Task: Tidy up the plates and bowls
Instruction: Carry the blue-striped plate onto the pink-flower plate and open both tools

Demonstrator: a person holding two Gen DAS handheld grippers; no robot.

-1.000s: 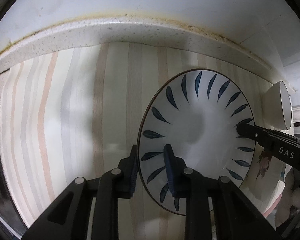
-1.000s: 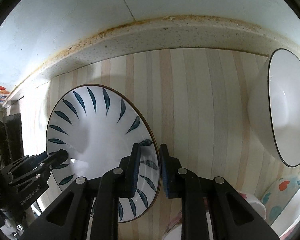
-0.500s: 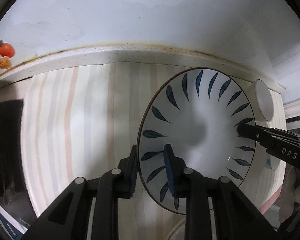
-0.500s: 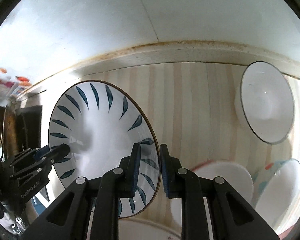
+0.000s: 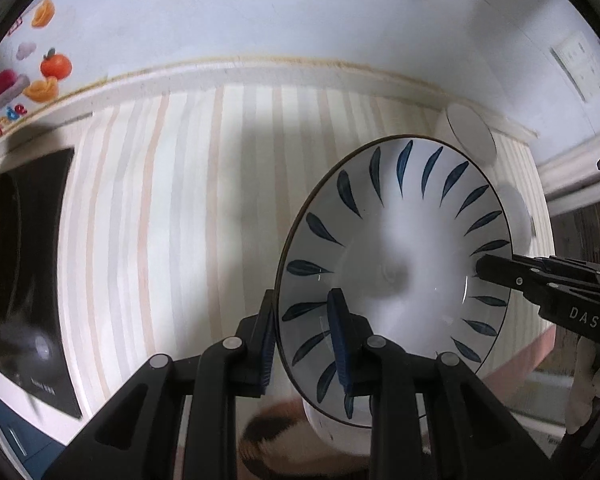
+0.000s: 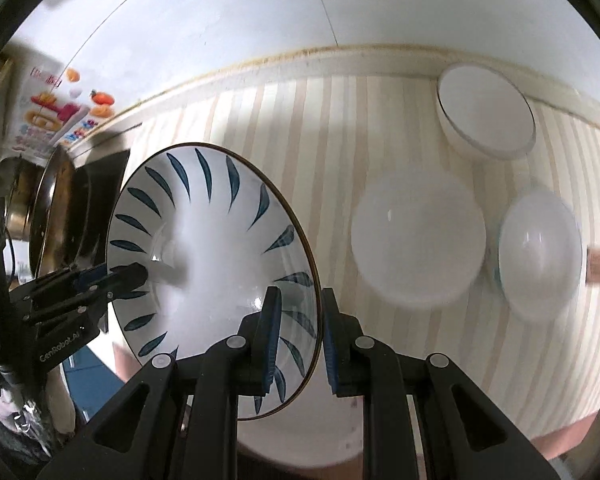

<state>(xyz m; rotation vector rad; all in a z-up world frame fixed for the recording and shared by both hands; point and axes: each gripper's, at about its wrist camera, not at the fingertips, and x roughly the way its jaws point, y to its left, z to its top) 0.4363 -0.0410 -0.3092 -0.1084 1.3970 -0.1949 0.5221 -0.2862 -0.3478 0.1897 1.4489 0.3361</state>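
both grippers are holding one white ceramic plate with dark blue leaf strokes around its rim (image 5: 396,276), raised clear of the striped beige cloth covering the counter (image 5: 204,200). the left gripper (image 5: 304,344) is clamping the plate's near-left rim, one finger under it and one over the glazed face; the right gripper (image 6: 298,344) is pinching the opposite rim the same way, fingers drawn together on the edge. judgement: the two-sided grip is sharing the load and keeping a wide, slippery plate from tipping, which a single rim pinch would risk.

in the right wrist view the plate is tilting, its face turned toward the camera. beyond it, toward the cloth's far right corner, a plain white deep bowl (image 6: 486,116) is sitting by the back ledge; a plain white round plate (image 6: 418,242) and a pale-rimmed white bowl (image 6: 540,256) are lying side by side nearer the right edge, blurred. another white dish is lying directly below the held plate, partly hidden. a black induction hob (image 5: 32,280) is occupying the left edge.

judgement: the carry is mid-way; the plate is probably being taken to a stack, destination not determinable.
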